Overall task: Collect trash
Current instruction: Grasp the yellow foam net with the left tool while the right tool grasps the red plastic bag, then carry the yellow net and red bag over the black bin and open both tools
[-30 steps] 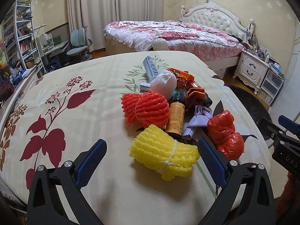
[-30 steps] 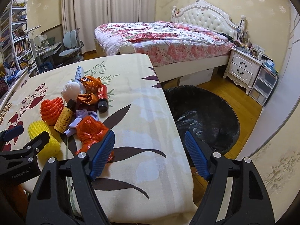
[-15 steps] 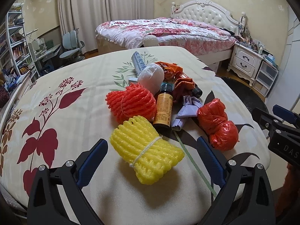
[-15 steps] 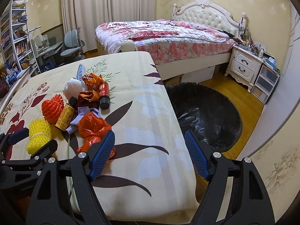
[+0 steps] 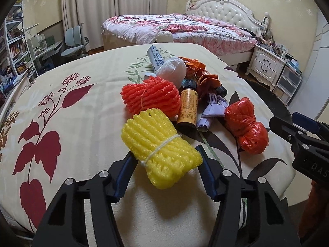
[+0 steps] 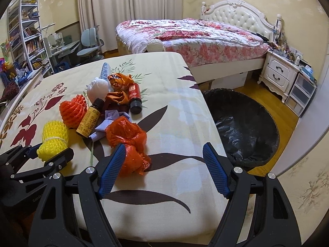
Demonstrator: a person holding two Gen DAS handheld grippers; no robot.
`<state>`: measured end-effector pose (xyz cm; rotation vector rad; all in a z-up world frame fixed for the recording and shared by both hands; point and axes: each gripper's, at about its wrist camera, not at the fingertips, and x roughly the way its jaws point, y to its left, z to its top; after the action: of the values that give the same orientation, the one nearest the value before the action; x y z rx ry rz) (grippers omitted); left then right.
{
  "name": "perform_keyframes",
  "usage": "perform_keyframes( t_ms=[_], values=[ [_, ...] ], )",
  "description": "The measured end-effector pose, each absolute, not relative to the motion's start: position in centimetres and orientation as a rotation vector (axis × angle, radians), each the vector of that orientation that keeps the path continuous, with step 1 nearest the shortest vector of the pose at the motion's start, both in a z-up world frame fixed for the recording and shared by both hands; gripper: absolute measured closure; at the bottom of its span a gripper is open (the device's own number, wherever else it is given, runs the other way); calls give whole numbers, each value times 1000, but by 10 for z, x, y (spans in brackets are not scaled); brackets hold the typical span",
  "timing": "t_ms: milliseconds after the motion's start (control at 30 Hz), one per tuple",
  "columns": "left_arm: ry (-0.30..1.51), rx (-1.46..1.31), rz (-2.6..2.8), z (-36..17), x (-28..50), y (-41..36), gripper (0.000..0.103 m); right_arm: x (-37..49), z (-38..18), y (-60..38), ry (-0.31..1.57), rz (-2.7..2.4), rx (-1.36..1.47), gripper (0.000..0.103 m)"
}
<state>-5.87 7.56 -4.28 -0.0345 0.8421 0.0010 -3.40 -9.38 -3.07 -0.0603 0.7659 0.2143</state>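
Closing in, the left gripper [image 5: 166, 161] now has its jaws pinched onto the yellow foam net [image 5: 159, 147].
Pickup step; next, lift it to the bin [image 6: 244, 123] beside the table. Right gripper [image 6: 164, 164] gapes empty by the orange bag [image 6: 127, 142].

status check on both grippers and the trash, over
Left gripper jaws just closing around yellow foam net. Right gripper open, empty, beside red plastic bag. Black-lined bin clear.

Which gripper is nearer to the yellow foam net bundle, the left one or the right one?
Left. The left gripper has its jaws, which just closed inward, around the yellow foam net bundle. The right gripper is off to its side, by the red plastic bag.
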Motion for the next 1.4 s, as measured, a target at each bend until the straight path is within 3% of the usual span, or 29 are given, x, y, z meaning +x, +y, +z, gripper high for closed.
perform_keyframes(
  t_ms=[267,400,467,533,1100,1400],
  values=[
    [823,-54,28,-39,-68,91,47,-30,-39,-67,792,290,-80,29],
    [817,-66,42,-37,-68,96,48,-21,-49,-58,843,328,-80,49],
    [810,-67,46,-35,-69,97,48,-18,-55,-56,871,350,-69,65],
    [798,-61,47,-31,-71,96,48,-20,-55,-57,869,361,-59,70],
    [645,-41,-81,14,-30,32,48,-3,-7,-155,693,101,13,71],
    [619,8,-189,9,30,-42,48,39,-22,-212,692,-29,62,71]
  ],
)
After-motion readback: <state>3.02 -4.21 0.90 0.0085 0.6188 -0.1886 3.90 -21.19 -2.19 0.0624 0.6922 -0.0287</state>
